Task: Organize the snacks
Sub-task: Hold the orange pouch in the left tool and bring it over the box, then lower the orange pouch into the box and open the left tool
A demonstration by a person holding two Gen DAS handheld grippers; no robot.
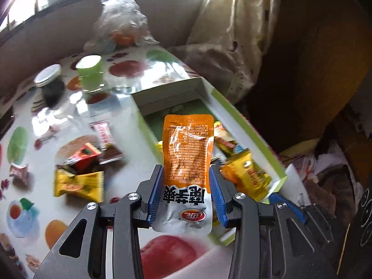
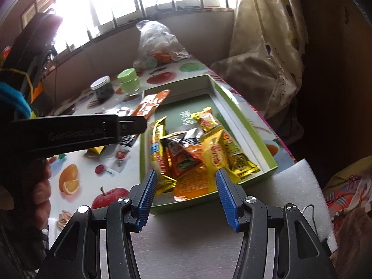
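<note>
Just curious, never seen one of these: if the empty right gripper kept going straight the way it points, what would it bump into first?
Probably the snack packets piled in the green box: the open right gripper points right at them, though depth is hard to judge.

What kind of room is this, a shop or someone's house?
Probably a home: a table with a fruit-print cover under a barred window, a draped curtain, and snacks in a green box.

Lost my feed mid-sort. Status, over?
Left gripper shut on orange pouch, held above green box. Right gripper open, empty, near the box's front edge. Loose snacks on table; nothing blocking.
</note>
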